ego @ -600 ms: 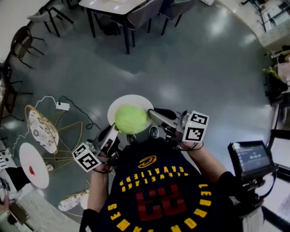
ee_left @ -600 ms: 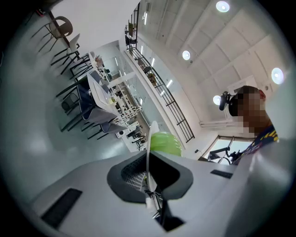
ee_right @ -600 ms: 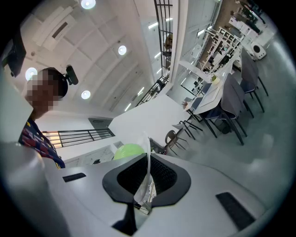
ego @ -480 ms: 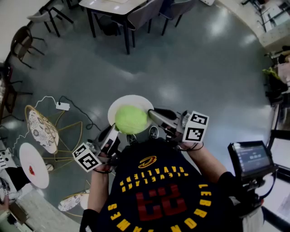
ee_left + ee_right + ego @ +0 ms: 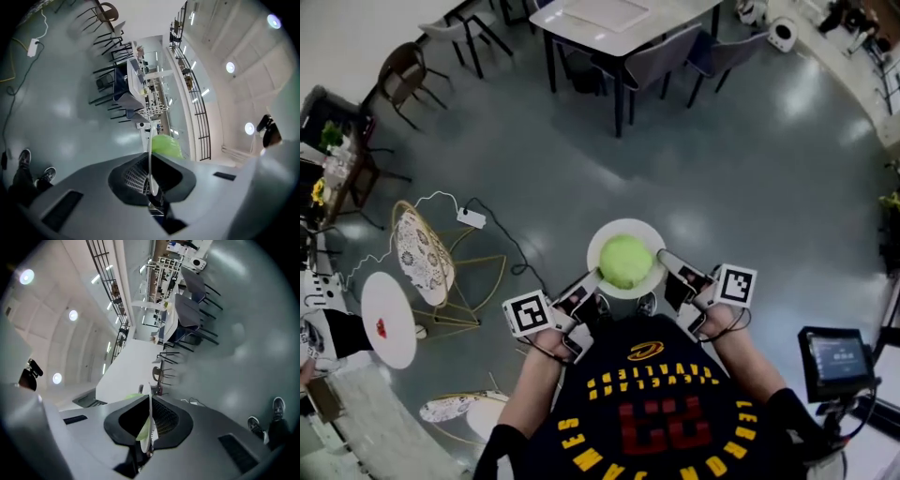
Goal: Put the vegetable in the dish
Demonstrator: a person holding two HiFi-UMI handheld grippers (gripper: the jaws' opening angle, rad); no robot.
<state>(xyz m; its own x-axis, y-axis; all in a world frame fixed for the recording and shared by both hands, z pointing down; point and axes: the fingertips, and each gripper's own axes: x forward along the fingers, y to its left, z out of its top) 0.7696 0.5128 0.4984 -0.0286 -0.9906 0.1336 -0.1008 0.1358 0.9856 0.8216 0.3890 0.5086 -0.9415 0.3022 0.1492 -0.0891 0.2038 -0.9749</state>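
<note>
A round light-green cabbage [image 5: 625, 262] sits on a white dish [image 5: 602, 247] held in the air over the grey floor, in front of the person's chest. My left gripper [image 5: 596, 276] is shut on the dish's left rim, and my right gripper [image 5: 663, 256] is shut on its right rim. In the left gripper view the dish [image 5: 149, 154] runs edge-on between the jaws of the left gripper [image 5: 151, 180], with the cabbage [image 5: 167, 145] beyond it. In the right gripper view the dish [image 5: 150, 406] is again edge-on in the right gripper [image 5: 146, 427], and a green sliver of cabbage [image 5: 143, 428] shows beside it.
A gold wire chair [image 5: 427, 258] and a round white side table [image 5: 386, 319] stand at the left. A power strip [image 5: 472, 217] with its cable lies on the floor. A table with dark chairs [image 5: 619, 23] stands at the top. A screen on a stand [image 5: 834, 352] is at the lower right.
The head view has shifted, so the dish with the cabbage now shows smaller and further right. Both grippers still hold the dish by its rim.
</note>
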